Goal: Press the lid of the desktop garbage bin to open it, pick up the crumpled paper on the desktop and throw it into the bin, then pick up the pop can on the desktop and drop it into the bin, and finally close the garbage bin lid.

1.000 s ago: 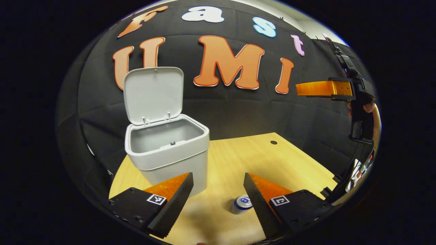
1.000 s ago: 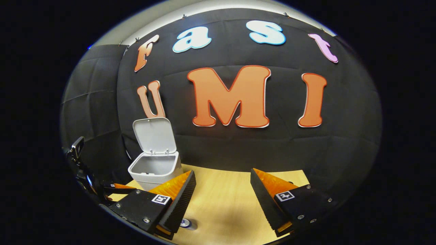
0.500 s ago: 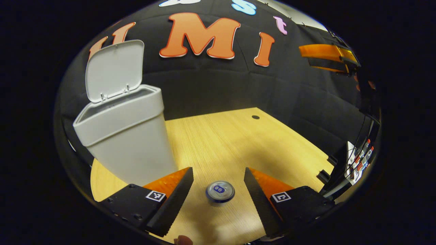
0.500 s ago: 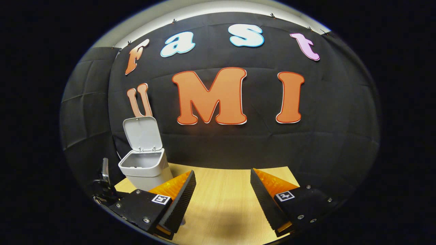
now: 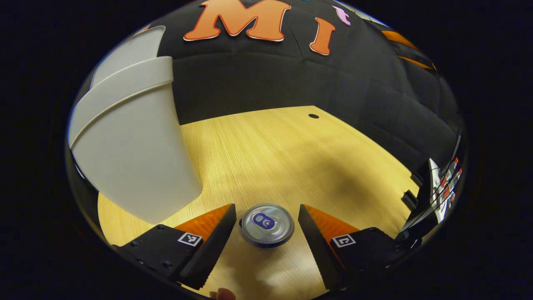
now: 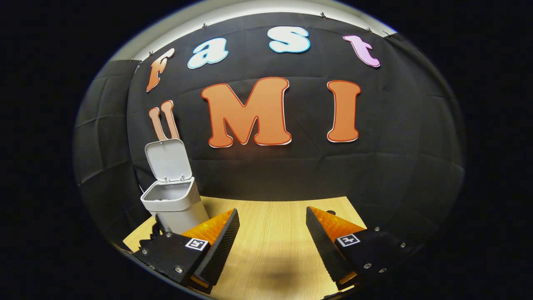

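Observation:
A silver pop can (image 5: 266, 224) stands upright on the wooden desk (image 5: 275, 154), seen from above in the left gripper view. My left gripper (image 5: 266, 227) is open, one finger on each side of the can, neither pressing on it. The grey garbage bin (image 5: 129, 146) looms close at the left, its lid up. In the right gripper view the bin (image 6: 175, 204) stands at the back left with its lid (image 6: 167, 160) raised. My right gripper (image 6: 272, 239) hangs open above the desk with nothing between its fingers.
The desk (image 6: 270, 237) has a small dark hole (image 5: 313, 116) near its far edge. Black cloth walls close the back and sides. Some gear (image 5: 437, 187) sits off the desk's right edge. A fingertip (image 5: 222, 294) shows at the bottom of the left gripper view.
My left gripper dropped and moved in until the can sits between its open fingers; the bin slid up and left in its view. The right gripper shifted slightly to the right.

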Demonstrator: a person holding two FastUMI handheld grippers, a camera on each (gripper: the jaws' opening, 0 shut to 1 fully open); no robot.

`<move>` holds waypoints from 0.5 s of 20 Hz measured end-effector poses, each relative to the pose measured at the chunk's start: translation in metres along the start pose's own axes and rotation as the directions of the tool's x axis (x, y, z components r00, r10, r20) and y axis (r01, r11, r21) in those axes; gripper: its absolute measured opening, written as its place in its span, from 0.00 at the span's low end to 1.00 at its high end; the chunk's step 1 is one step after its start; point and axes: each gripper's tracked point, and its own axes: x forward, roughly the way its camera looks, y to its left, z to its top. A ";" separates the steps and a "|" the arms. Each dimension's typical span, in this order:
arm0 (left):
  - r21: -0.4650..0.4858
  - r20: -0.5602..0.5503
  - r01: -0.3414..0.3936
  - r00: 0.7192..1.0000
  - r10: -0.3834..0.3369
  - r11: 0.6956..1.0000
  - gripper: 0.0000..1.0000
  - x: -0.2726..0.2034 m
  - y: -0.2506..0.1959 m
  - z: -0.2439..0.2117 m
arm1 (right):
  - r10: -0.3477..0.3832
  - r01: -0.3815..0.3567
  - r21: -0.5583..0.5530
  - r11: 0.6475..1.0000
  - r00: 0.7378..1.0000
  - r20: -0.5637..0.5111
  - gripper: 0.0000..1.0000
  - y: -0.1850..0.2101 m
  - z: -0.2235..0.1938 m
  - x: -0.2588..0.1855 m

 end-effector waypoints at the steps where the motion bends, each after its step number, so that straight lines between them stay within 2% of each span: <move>1: -0.006 -0.012 0.004 1.000 -0.004 1.000 0.97 0.007 0.002 -0.004 | -0.010 0.010 0.000 1.000 1.000 0.000 0.96 -0.004 -0.002 0.000; 4: -0.047 -0.049 0.009 0.999 -0.011 0.999 0.98 0.023 0.005 -0.017 | -0.047 0.047 0.010 0.999 0.999 0.018 0.96 -0.010 -0.006 -0.003; 7: -0.080 -0.066 -0.061 0.996 0.056 0.995 0.98 0.028 0.018 -0.024 | -0.095 0.092 0.041 0.995 0.993 0.064 0.96 -0.017 -0.009 -0.005; 9: -0.092 -0.043 -0.053 0.998 0.049 0.994 0.86 0.027 0.020 -0.019 | -0.130 0.125 0.056 0.991 0.988 0.089 0.96 -0.022 -0.011 -0.007; 10: -0.096 -0.037 -0.055 0.998 0.052 0.994 0.85 0.026 0.021 -0.016 | -0.149 0.144 0.058 0.988 0.984 0.096 0.95 -0.026 -0.014 -0.006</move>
